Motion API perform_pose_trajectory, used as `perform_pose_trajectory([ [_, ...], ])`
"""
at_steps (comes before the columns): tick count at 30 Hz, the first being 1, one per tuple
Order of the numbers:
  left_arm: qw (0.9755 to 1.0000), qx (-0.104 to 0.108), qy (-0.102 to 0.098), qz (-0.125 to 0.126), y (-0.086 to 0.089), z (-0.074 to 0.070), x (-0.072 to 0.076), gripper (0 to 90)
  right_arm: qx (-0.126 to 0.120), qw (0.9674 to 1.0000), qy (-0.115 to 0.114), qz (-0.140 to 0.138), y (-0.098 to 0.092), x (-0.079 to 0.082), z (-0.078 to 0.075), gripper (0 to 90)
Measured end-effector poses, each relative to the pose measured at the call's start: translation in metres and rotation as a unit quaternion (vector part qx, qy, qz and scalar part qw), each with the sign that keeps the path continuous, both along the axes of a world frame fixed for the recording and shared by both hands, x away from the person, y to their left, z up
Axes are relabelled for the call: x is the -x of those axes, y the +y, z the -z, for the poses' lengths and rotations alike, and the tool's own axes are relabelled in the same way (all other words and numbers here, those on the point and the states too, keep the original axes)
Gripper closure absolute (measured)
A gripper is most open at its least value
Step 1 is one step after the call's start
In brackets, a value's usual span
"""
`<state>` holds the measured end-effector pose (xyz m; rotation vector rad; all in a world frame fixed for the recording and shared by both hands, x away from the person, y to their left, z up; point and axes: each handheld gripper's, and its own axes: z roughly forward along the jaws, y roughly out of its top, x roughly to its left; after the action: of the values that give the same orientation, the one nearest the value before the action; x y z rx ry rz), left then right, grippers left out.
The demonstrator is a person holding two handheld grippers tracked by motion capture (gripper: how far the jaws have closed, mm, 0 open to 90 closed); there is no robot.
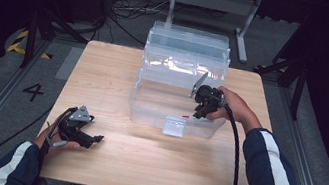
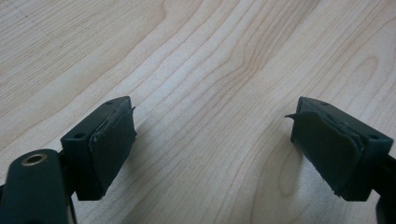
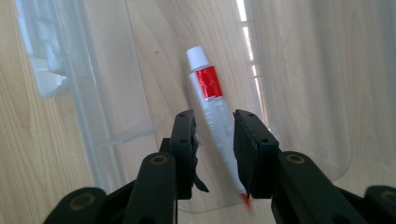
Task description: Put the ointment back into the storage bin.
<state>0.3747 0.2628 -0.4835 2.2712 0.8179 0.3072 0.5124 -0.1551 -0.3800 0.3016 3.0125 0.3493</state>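
Observation:
A white tube with a red band and white cap lies inside a clear plastic bin on the wooden table. My right gripper reaches down into the bin with its jaws on either side of the tube's lower part. The right pad is at the tube, while a thin gap shows at the left pad. In the high view the right gripper sits over the bin's right half. My left gripper rests at the table's front left, and its jaws stand wide with only bare wood between them.
The bin's clear lid stands open behind it, toward the table's far edge. A clear latch hangs on the bin's front wall. Cables trail from both grippers. Bare wood lies between the left gripper and the bin.

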Motion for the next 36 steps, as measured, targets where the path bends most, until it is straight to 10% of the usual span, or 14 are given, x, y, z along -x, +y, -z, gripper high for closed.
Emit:
perform_pose_trajectory([
  [27, 0.9998, -0.017, 0.012, 0.006, -0.005, -0.004, -0.001, 16.0, -0.078, 0.9956, -0.047, 0.021, -0.024, 0.007, -0.026, 68.0],
  [36, 0.9995, -0.011, -0.010, 0.027, -0.023, -0.029, -0.006, 19.3, -0.156, 0.9812, -0.103, 0.046, -0.042, 0.011, -0.043, 66.5],
])
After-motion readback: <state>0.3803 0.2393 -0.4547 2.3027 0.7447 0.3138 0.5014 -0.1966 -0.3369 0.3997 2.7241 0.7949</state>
